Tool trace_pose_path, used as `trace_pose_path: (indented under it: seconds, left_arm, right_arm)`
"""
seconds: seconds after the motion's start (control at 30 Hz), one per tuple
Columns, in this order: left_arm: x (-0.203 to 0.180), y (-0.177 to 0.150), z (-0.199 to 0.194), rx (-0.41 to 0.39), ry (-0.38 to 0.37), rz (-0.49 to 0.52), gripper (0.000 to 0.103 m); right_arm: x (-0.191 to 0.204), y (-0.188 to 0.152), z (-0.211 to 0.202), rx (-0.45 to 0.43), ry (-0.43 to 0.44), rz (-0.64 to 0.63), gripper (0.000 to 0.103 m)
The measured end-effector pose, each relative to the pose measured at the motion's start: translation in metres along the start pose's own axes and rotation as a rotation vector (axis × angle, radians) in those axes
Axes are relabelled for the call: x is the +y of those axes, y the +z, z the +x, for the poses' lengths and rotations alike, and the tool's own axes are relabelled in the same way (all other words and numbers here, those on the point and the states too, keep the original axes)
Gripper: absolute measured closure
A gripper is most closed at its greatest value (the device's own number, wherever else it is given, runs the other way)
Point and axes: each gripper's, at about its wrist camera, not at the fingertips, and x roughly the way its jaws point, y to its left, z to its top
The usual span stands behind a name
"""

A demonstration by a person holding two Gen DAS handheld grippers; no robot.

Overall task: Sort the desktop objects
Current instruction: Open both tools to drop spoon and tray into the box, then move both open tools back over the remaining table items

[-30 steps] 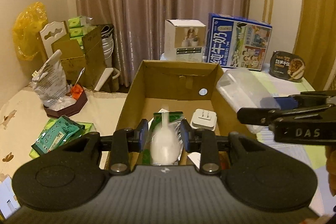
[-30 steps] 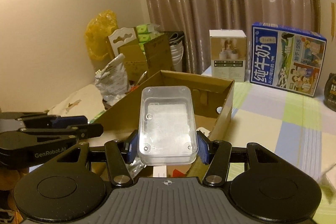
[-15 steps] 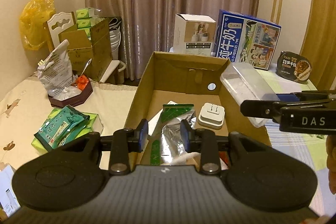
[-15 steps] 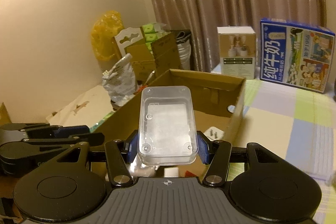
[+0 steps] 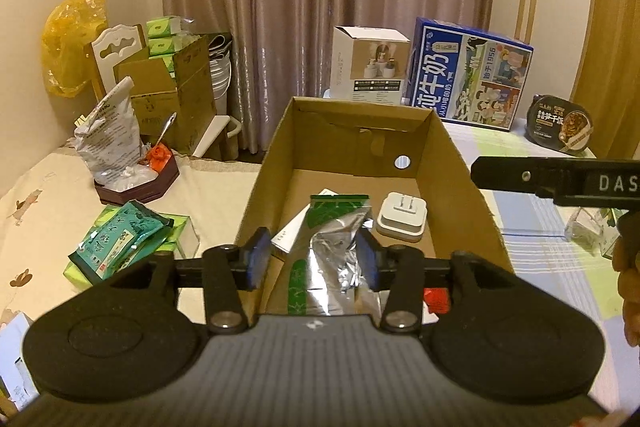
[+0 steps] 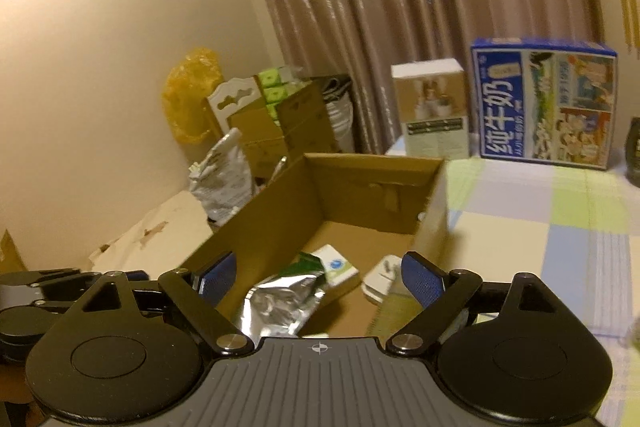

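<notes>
Both the left gripper (image 5: 312, 261) and right gripper (image 6: 318, 277) have just spread apart, empty, above the cardboard box (image 5: 460, 171). Inside it lie a crumpled silver-and-green pouch (image 5: 332, 251) and a white plug (image 5: 402, 217).

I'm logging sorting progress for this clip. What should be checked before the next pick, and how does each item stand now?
1. Left tool free: ok. Its jaws have just been opening and grip nothing.
2. Right tool free: ok. Its jaws have just been opening, stand wide and hold nothing between them.
3. Foil pouch inside the cardboard box: ok.
4. White charger in the box: ok. It lies flat beside the pouch.
5. Green packets sorted: not ok. They lie outside, left of the box.
6. Near end of the box clear: cannot tell. The tools hide it.
</notes>
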Motion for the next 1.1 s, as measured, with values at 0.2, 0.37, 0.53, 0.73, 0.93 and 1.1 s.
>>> trace_pose_path:
  seconds: [0.2,0.37,0.53,0.73,0.93,1.1]
  left_arm:
    - [-0.014,0.002,-0.003,-0.006,-0.014,0.010,0.055]
    - [-0.029,0.011,-0.011,-0.037,-0.040,0.023,0.044]
    - [-0.056,0.021,-0.017,-0.055,-0.090,0.064,0.035]
    - [-0.103,0.029,-0.018,-0.065,-0.176,0.137,0.027]
    - [-0.158,0.032,-0.012,-0.065,-0.282,0.198,0.021]
    - [-0.208,0.030,0.004,-0.050,-0.348,0.249,0.019]
  right_arm:
    - [-0.018,-0.003,-0.015,-0.003,-0.032,0.032,0.016]
    - [-0.043,-0.007,-0.037,-0.009,-0.091,0.065,0.015]
    - [-0.071,-0.008,-0.066,-0.026,-0.164,0.090,0.014]
    - [-0.115,-0.020,-0.109,-0.041,-0.262,0.131,0.012]
    - [-0.162,-0.039,-0.151,-0.029,-0.386,0.149,0.010]
    - [-0.204,-0.058,-0.188,-0.012,-0.494,0.202,0.010]
